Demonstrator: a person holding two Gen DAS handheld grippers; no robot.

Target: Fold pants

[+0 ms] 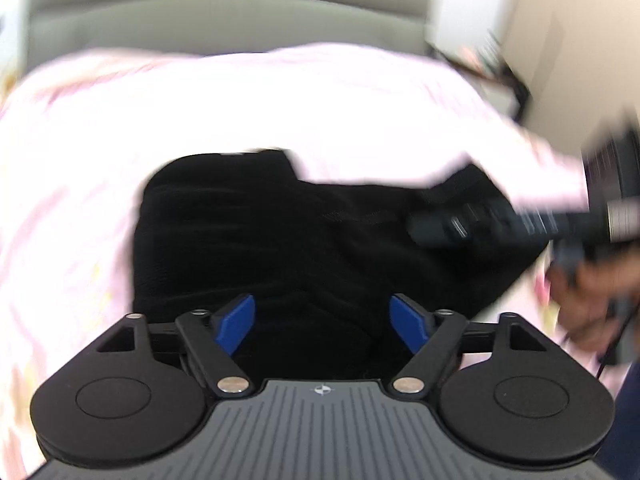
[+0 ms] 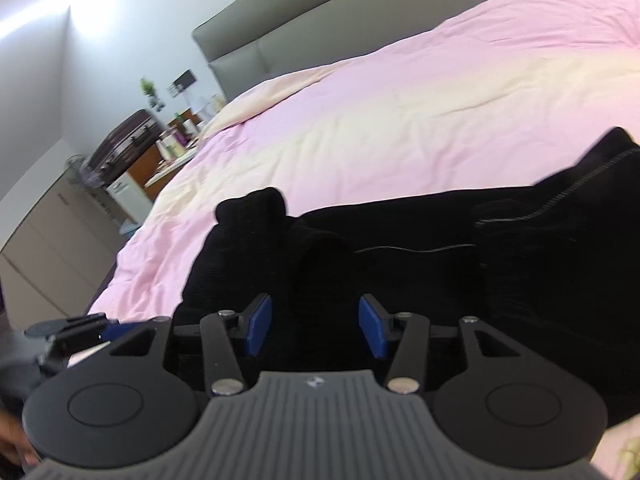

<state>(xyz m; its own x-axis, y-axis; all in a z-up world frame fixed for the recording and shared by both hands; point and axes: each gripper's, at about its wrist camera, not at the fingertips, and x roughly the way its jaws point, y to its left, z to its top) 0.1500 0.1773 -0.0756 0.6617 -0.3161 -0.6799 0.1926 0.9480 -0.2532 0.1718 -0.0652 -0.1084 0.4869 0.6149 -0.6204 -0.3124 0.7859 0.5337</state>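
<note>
Black pants [image 1: 256, 232] lie bunched on a pink bed cover [image 1: 240, 100]. My left gripper [image 1: 322, 322] is open just above the near edge of the pants, with nothing between its blue pads. The right gripper shows blurred at the right of the left wrist view [image 1: 500, 220], over the pants. In the right wrist view the pants [image 2: 440, 264] lie across the cover [image 2: 400, 120]. My right gripper [image 2: 316, 326] is open over them, its blue pads apart with only cloth beneath. The left gripper shows at the lower left [image 2: 72, 330].
A grey headboard [image 2: 360, 12] stands at the far end of the bed. A cluttered bedside table [image 2: 168, 148] and a dark suitcase [image 2: 120, 140] stand beside the bed at the left. A hand [image 1: 588, 292] holds the right gripper.
</note>
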